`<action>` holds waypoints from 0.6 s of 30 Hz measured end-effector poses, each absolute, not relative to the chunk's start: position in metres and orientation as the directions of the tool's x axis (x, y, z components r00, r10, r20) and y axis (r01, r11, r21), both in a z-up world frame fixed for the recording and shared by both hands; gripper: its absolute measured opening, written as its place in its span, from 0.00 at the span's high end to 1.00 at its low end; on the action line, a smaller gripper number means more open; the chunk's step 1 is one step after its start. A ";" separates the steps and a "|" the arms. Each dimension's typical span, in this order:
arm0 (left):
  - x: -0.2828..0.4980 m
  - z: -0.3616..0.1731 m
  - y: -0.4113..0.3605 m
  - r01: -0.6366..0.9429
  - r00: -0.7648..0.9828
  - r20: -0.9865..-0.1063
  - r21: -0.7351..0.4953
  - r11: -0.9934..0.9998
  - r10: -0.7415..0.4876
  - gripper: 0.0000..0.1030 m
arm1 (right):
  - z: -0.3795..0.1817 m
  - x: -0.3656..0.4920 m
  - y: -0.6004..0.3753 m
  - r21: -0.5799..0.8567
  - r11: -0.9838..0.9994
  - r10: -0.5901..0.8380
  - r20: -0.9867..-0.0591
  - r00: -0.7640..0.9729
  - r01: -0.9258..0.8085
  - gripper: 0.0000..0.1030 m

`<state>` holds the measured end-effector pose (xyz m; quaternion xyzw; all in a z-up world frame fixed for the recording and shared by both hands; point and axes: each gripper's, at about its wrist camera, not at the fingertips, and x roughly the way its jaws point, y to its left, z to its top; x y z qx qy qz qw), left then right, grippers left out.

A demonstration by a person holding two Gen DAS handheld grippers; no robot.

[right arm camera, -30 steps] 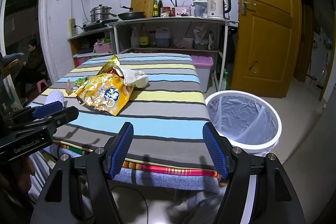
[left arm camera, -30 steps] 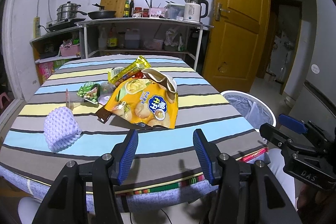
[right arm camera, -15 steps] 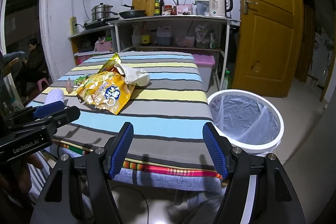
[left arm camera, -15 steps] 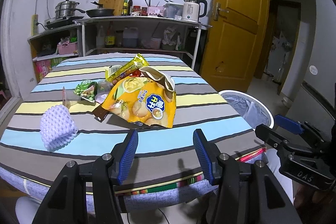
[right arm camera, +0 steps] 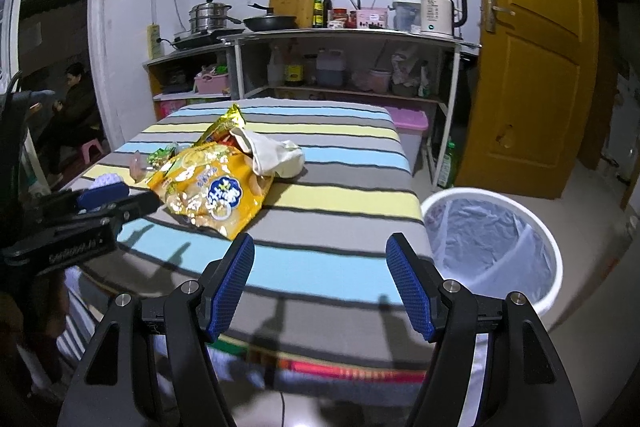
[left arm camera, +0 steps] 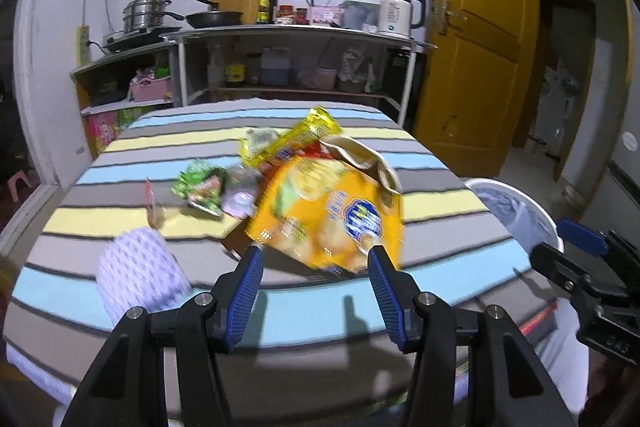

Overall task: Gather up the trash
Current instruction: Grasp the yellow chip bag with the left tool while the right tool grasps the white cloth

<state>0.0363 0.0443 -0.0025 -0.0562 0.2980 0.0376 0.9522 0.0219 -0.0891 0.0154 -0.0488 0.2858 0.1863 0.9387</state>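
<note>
The left tool (left arm camera: 316, 259) and right tool (right arm camera: 320, 255) both gaped wide, empty. A yellow snack bag (left arm camera: 332, 211), somewhat blurred, lay on the striped bench (left arm camera: 436, 203), near the white bin (right arm camera: 492, 239).

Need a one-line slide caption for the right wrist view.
Open right gripper over striped table, yellow snack bag ahead, lined white bin at right.
</note>
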 end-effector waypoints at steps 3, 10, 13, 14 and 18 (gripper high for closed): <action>0.049 -0.003 0.059 -0.122 0.818 -0.574 -0.091 0.988 0.048 0.47 | 0.016 0.031 -0.082 0.015 0.921 0.331 -0.555 0.763 -0.389 0.33; 0.078 -0.017 0.084 -0.116 0.791 -0.612 -0.141 0.983 0.005 0.47 | 0.016 0.054 -0.060 0.005 0.907 0.352 -0.559 0.751 -0.422 0.33; 0.084 -0.022 0.086 -0.086 0.788 -0.614 -0.162 0.983 -0.033 0.47 | 0.014 0.065 -0.051 -0.002 0.900 0.359 -0.562 0.745 -0.436 0.33; 0.085 -0.022 0.085 -0.073 0.791 -0.611 -0.164 0.984 -0.043 0.47 | 0.014 0.069 -0.048 -0.004 0.898 0.361 -0.563 0.743 -0.439 0.33; 0.087 -0.022 0.082 -0.044 0.793 -0.605 -0.170 0.985 -0.069 0.50 | 0.012 0.090 -0.032 -0.016 0.888 0.366 -0.581 0.727 -0.459 0.33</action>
